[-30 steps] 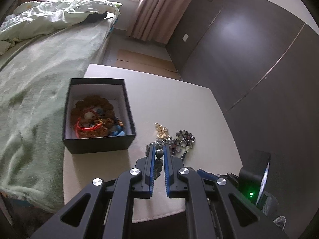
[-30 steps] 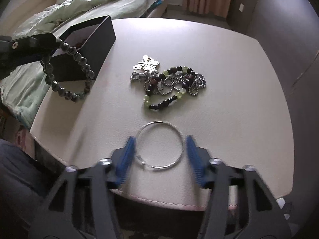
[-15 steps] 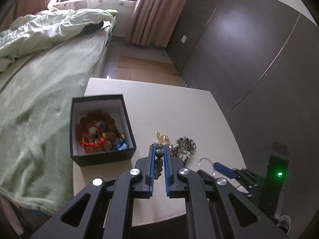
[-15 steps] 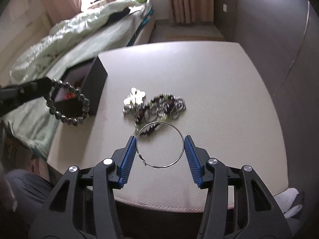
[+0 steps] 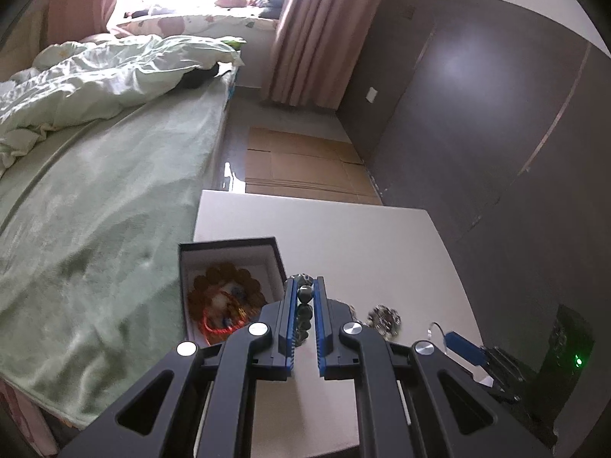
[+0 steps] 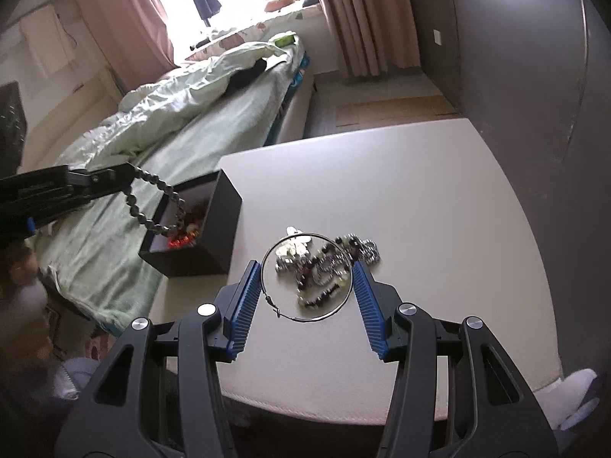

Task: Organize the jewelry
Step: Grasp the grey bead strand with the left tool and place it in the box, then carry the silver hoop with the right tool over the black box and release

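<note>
Left wrist view: left gripper pinched narrow on the bead bracelet, lower centre, beside the black box.
Right wrist view: right gripper spread wide, silver hoop spanning the pads, apparently lifted above the jewelry pile mid-frame.
Bracelet position: loop dangles over the box, centre left.
Risk, bracelet: swinging loop may catch the rim and spill out.
Risk, hoop: thin wire on light contact; tilting could drop it.
Risk, table: the hoop could roll away.
</note>
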The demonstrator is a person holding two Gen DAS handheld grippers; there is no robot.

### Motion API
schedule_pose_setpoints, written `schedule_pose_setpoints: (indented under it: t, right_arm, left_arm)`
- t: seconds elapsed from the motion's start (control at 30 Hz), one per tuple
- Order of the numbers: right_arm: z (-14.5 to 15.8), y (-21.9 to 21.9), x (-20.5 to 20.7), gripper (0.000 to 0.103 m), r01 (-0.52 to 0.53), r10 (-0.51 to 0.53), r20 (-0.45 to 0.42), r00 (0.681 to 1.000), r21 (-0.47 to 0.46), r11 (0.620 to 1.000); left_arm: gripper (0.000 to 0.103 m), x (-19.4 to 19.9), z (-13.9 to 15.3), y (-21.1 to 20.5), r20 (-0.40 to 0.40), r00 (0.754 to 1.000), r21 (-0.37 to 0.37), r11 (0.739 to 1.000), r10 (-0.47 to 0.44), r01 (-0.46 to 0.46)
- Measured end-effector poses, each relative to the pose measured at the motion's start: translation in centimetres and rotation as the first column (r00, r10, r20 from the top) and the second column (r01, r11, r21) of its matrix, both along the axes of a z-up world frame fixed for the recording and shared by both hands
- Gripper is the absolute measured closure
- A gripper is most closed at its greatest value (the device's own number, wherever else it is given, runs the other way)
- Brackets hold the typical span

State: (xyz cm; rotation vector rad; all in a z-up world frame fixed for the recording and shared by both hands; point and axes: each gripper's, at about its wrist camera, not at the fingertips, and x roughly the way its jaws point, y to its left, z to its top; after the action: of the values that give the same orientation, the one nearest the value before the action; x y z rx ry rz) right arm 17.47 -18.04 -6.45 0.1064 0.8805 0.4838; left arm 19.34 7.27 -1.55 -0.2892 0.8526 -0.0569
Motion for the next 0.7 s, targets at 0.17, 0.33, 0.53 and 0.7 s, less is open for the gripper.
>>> schedule_pose_setpoints:
  t: [0.17,0.33,0.53,0.7]
  right_arm:
    - [0.6,0.4,0.9,0.053,-0.002,0.002,-0.001,1.0,0.031,1.0]
    - [1.0,1.0,1.6,0.053,-0.009,0.009,0.005,1.0,0.042,0.999]
    - [0.9,2.1,2.2,0.053,-0.033,0.033,0.004,0.999,0.032,0.999]
    - [0.7,3.4,2.7,0.053,-0.075,0.075,0.004,0.997,0.012,0.997]
  left_arm:
    - [0.097,1.3,-0.4,1.2,-0.014,1.0,0.005,1.0,0.016,-0.016]
    - [0.096,2.8,-1.7,1.7,-0.035,0.999,0.01,1.0,0.022,-0.022]
    - [0.018,3.1,-3.1,2.0,0.001,0.999,0.042,0.998,0.038,-0.038]
    - [0.025,2.6,-3.6,3.9,-0.001,0.996,-0.005,0.996,0.091,-0.091]
